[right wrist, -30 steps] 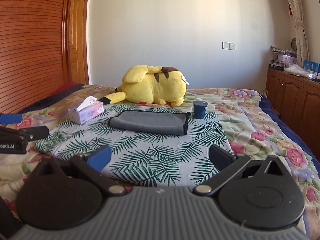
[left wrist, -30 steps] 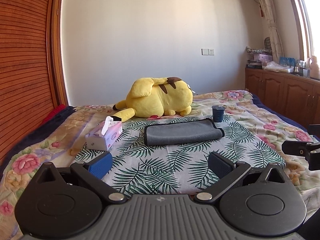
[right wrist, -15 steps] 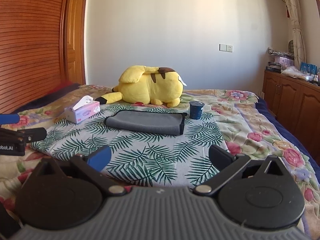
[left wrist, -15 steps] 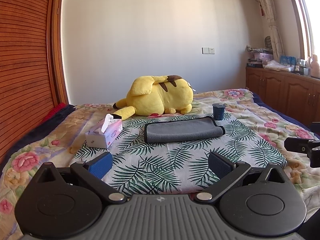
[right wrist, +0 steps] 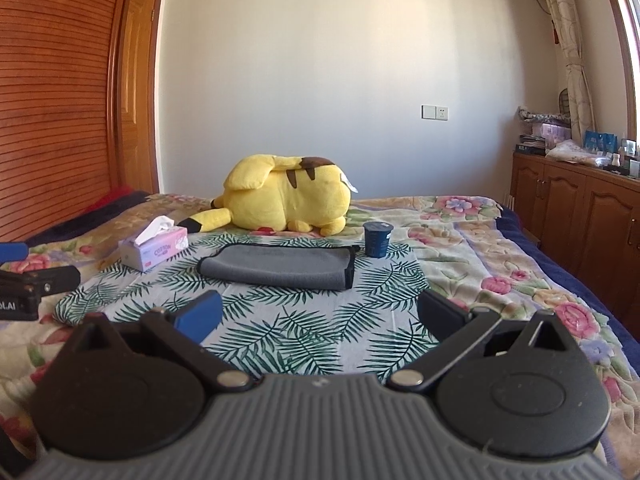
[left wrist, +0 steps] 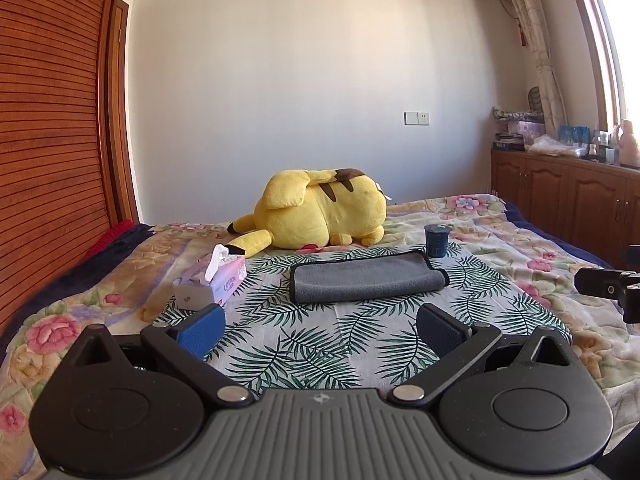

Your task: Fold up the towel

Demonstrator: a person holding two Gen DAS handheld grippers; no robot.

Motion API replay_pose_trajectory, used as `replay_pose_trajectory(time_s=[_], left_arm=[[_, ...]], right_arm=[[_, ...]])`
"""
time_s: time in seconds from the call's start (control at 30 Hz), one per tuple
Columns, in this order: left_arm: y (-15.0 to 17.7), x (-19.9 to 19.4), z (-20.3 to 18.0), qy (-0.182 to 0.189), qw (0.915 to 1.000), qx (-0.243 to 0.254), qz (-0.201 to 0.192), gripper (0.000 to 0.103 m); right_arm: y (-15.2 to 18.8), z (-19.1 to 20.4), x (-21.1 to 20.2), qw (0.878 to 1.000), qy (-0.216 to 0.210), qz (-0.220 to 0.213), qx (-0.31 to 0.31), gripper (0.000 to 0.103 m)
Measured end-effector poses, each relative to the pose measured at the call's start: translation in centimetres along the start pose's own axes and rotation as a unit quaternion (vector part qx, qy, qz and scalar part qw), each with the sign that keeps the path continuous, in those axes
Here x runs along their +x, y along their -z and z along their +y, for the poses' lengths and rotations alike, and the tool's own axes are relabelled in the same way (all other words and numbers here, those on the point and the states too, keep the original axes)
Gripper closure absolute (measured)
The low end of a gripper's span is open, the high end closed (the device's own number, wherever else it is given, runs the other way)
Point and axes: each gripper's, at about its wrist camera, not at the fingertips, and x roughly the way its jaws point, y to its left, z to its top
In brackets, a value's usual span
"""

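Observation:
A grey towel (left wrist: 366,276) with a dark hem lies folded into a long strip on a palm-leaf cloth (left wrist: 320,344) on the bed; it also shows in the right wrist view (right wrist: 276,266). My left gripper (left wrist: 320,326) is open and empty, held well short of the towel. My right gripper (right wrist: 318,314) is open and empty, also well back from the towel. Each gripper shows at the edge of the other's view: the right one (left wrist: 608,284), the left one (right wrist: 28,280).
A yellow plush toy (left wrist: 320,214) lies behind the towel. A dark blue cup (left wrist: 437,240) stands at the towel's far right corner. A pink tissue box (left wrist: 212,282) sits left of the towel. Wooden cabinets (left wrist: 568,204) line the right wall, a slatted wardrobe (left wrist: 48,140) the left.
Both grippers have tilted up and drawn back a little, so the bed and towel sit lower in both views. The towel has not moved.

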Motion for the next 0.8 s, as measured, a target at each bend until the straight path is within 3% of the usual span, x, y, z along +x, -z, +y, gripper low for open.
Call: replay_pose_trajectory(time_s=[0.8], left_arm=[[0.09,-0.08,0.10,-0.001,1.0000,0.001,-0.005,0.016]], right_arm=[[0.05,-0.26,-0.29,1.000,0.009,-0.010,0.004,0.000]])
